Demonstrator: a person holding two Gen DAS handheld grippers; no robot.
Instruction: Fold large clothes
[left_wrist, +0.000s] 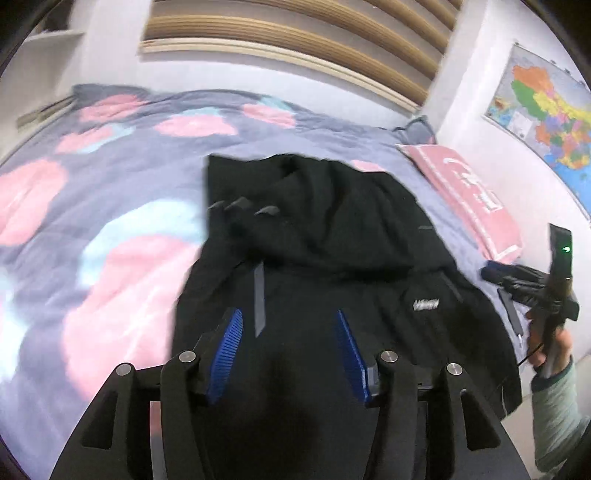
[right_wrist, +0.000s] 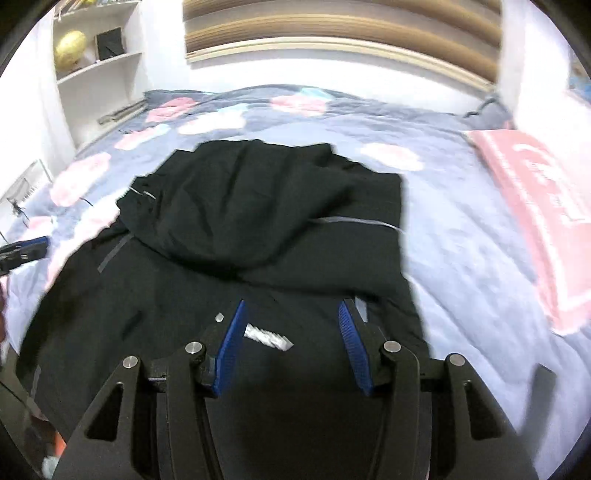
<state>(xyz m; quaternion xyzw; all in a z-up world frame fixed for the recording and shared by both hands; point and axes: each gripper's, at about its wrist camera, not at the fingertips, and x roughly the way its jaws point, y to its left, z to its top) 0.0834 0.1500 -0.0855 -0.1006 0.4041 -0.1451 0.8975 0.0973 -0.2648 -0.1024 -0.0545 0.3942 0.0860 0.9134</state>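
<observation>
Black jacket on floral bedspread; left gripper, right gripper both spread, empty

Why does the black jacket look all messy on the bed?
The black jacket lies rumpled on the flowery bedspread: its hood is flopped forward over the chest, creased, and nothing is folded neatly yet. Both grippers are open above it.

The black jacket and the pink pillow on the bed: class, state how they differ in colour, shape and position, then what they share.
The black jacket is dark; the pink pillow is pale with white markings. The jacket lies creased, its hood folded over its body; the pillow is flat and rectangular. The jacket sits mid-bed below both open grippers; the pillow lies toward the bed's right side. Both rest on the flowered bedspread.
</observation>
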